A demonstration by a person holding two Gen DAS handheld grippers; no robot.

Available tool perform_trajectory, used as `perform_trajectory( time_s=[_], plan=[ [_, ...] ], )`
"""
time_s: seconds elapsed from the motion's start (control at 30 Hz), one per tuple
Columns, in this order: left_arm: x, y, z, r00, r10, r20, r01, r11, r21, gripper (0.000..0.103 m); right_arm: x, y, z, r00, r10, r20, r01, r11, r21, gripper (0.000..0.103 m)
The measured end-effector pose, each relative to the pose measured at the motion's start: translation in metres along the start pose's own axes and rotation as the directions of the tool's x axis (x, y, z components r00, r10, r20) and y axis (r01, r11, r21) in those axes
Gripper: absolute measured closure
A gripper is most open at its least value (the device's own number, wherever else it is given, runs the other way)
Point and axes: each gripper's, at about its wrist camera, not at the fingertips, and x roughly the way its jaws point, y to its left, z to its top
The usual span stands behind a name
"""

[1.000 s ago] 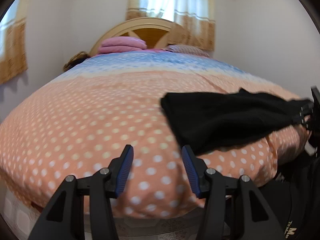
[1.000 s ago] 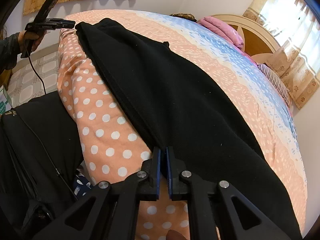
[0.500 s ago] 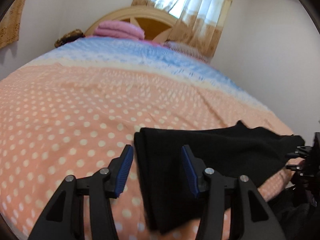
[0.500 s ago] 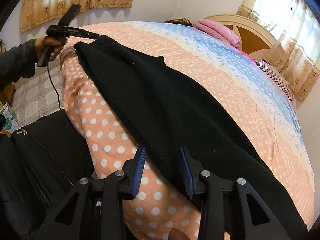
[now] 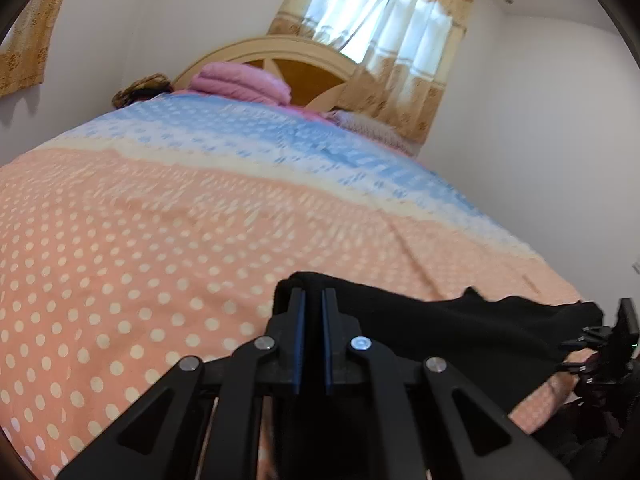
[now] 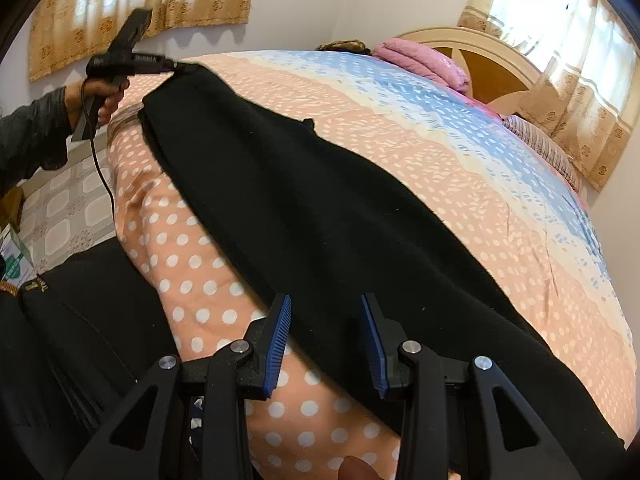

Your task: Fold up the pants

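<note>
Black pants [image 6: 320, 208] lie stretched lengthwise along the near side of the bed, on an orange dotted cover [image 6: 188, 240]. My left gripper [image 5: 313, 294] is shut on the pants' far end [image 5: 460, 328], and black cloth bunches around its blue pads. In the right wrist view the left gripper [image 6: 182, 67] shows at the upper left, held by a hand [image 6: 100, 98], with its tip on the cloth's corner. My right gripper [image 6: 326, 304] is open over the near end. The pants' edge lies between its fingers, but the pads do not press on it.
The cover turns blue [image 5: 280, 140] toward a wooden headboard [image 5: 304, 68], where a folded pink blanket [image 5: 244, 84] lies. Curtained windows [image 5: 384, 20] and white walls stand behind. A person's dark clothing [image 6: 80, 320] and tiled floor [image 6: 60, 216] lie beside the bed.
My left gripper moved across the bed to the pants' end and shut on it. My right gripper, shut a second ago, opened half a second ago and has stayed open.
</note>
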Motion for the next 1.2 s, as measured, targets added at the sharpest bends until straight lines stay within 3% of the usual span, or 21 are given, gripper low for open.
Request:
perform_trajectory(
  time_s=[0.07,0.13,0.17,0.23,0.33,0.4,0.5,0.63,0.7,0.77,0.87,0.9,0.97,1.0,1.07,1.1,1.2],
  plan=[
    [0.014,0.007,-0.009,0.998,0.026,-0.05,-0.026,1.0,-0.002,0.094,-0.001,-0.002,0.001,1.0,0.004,0.001,-0.004,1.0,0.011,0.066],
    [0.022,0.015,-0.019,0.996,0.055,-0.077,-0.057,0.998,-0.022,0.08,-0.004,-0.005,0.004,1.0,0.022,0.008,-0.022,0.999,0.027,0.066],
    [0.017,0.019,-0.021,0.997,0.06,-0.058,-0.062,0.997,-0.043,0.076,-0.006,-0.008,0.008,0.999,0.038,0.012,-0.039,0.999,0.039,0.066],
    [0.005,0.023,-0.02,0.995,0.097,-0.019,-0.098,0.992,-0.078,0.05,-0.007,-0.014,0.019,0.997,0.068,0.023,-0.069,0.996,0.061,0.066],
    [-0.024,0.018,-0.02,0.99,0.123,0.066,-0.117,0.989,-0.088,0.035,-0.007,-0.025,0.045,0.99,0.128,0.056,-0.133,0.985,0.107,0.062],
    [-0.036,0.009,-0.021,0.989,0.112,0.093,-0.106,0.992,-0.069,0.034,0.002,-0.034,0.068,0.98,0.184,0.076,-0.194,0.966,0.169,0.052],
    [-0.046,-0.018,-0.026,0.988,0.1,0.114,-0.103,0.994,0.022,0.034,0.033,-0.048,0.1,0.956,0.278,0.093,-0.293,0.905,0.308,0.051],
    [-0.035,-0.057,-0.039,0.991,0.104,0.089,-0.119,0.976,0.183,0.034,0.092,-0.062,0.131,0.92,0.384,0.084,-0.374,0.791,0.485,0.051],
    [-0.026,-0.068,-0.048,0.993,0.098,0.062,-0.111,0.964,0.242,0.034,0.122,-0.065,0.142,0.908,0.413,0.072,-0.381,0.741,0.552,0.051],
    [-0.019,-0.072,-0.056,0.994,0.104,0.038,-0.111,0.954,0.277,0.034,0.141,-0.068,0.146,0.904,0.425,0.052,-0.372,0.72,0.585,0.051],
    [-0.002,-0.064,-0.068,0.988,0.146,-0.053,-0.123,0.947,0.298,0.034,0.165,-0.075,0.148,0.887,0.46,0.036,-0.373,0.668,0.645,0.052],
    [-0.004,-0.064,-0.071,0.99,0.142,-0.026,-0.127,0.94,0.316,0.034,0.172,-0.075,0.148,0.878,0.478,0.035,-0.379,0.648,0.661,0.053],
    [-0.006,-0.06,-0.07,0.992,0.127,-0.022,-0.114,0.944,0.31,0.033,0.179,-0.075,0.149,0.861,0.507,0.029,-0.391,0.625,0.676,0.062],
    [-0.007,-0.058,-0.069,0.993,0.115,-0.022,-0.104,0.95,0.295,0.033,0.183,-0.074,0.148,0.852,0.523,0.027,-0.398,0.614,0.681,0.075],
    [-0.009,-0.054,-0.067,0.995,0.096,-0.023,-0.086,0.958,0.274,0.033,0.187,-0.069,0.149,0.822,0.569,0.023,-0.428,0.591,0.684,0.092],
    [-0.011,-0.053,-0.067,0.995,0.092,-0.025,-0.082,0.959,0.271,0.033,0.184,-0.067,0.151,0.83,0.557,0.023,-0.424,0.603,0.675,0.097],
    [-0.014,-0.056,-0.07,0.995,0.091,-0.028,-0.08,0.957,0.278,0.033,0.17,-0.065,0.16,0.866,0.498,0.044,-0.407,0.653,0.638,0.101]
  ],
)
